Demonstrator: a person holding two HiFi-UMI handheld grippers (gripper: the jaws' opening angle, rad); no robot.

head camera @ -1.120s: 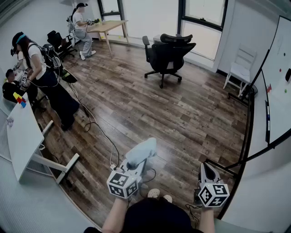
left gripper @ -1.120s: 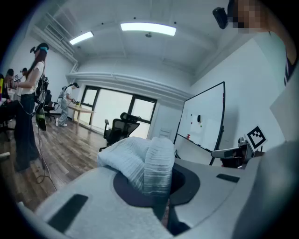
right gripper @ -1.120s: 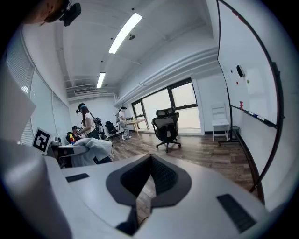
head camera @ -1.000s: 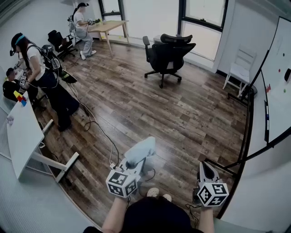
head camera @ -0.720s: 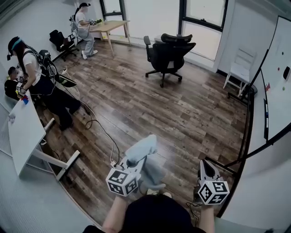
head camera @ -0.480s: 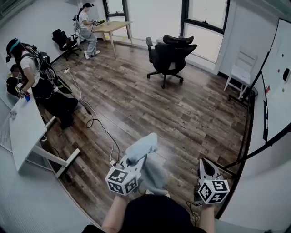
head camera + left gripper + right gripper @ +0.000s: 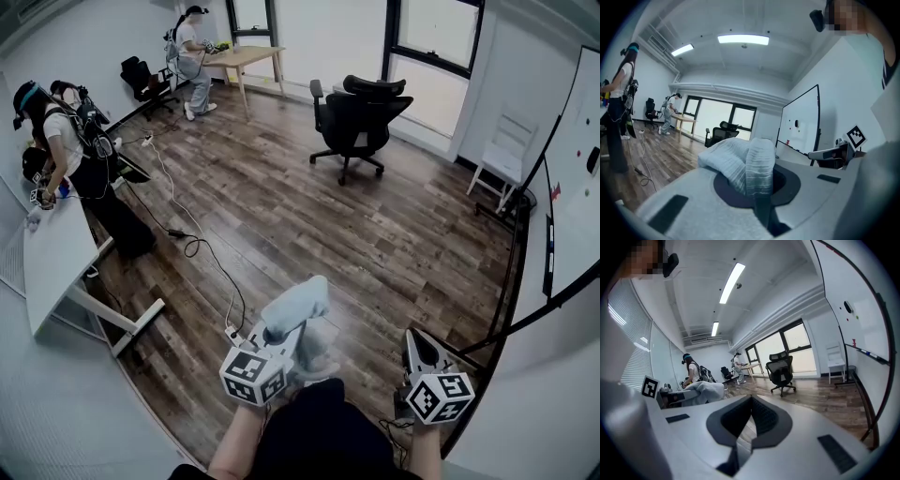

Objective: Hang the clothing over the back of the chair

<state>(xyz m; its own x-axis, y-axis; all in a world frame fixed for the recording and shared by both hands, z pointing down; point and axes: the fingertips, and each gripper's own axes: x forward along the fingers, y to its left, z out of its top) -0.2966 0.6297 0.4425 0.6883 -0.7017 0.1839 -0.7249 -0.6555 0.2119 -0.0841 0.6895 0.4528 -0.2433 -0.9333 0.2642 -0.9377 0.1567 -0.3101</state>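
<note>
A light grey-blue piece of clothing (image 7: 295, 309) is bunched at the tip of my left gripper (image 7: 292, 328), which is shut on it. A fold hangs below the jaws. In the left gripper view the ribbed cloth (image 7: 740, 161) fills the space between the pads of that gripper (image 7: 757, 171). My right gripper (image 7: 413, 339) is held beside it at the right, shut, with nothing in it; its tips (image 7: 751, 398) meet. The black office chair (image 7: 359, 117) stands far ahead near the windows, small in both gripper views (image 7: 723, 131) (image 7: 782, 372).
A white table (image 7: 52, 262) stands at the left with a person (image 7: 80, 150) at it. A cable (image 7: 197, 248) and a power strip (image 7: 234, 336) lie on the wooden floor. A whiteboard (image 7: 572, 187) and a white chair (image 7: 502, 155) stand at the right. Another person (image 7: 192, 52) is at a far desk.
A fold of the clothing has dropped and now hangs under the left gripper. Both grippers have come slightly forward. The person at the left has stepped closer to the white table.
</note>
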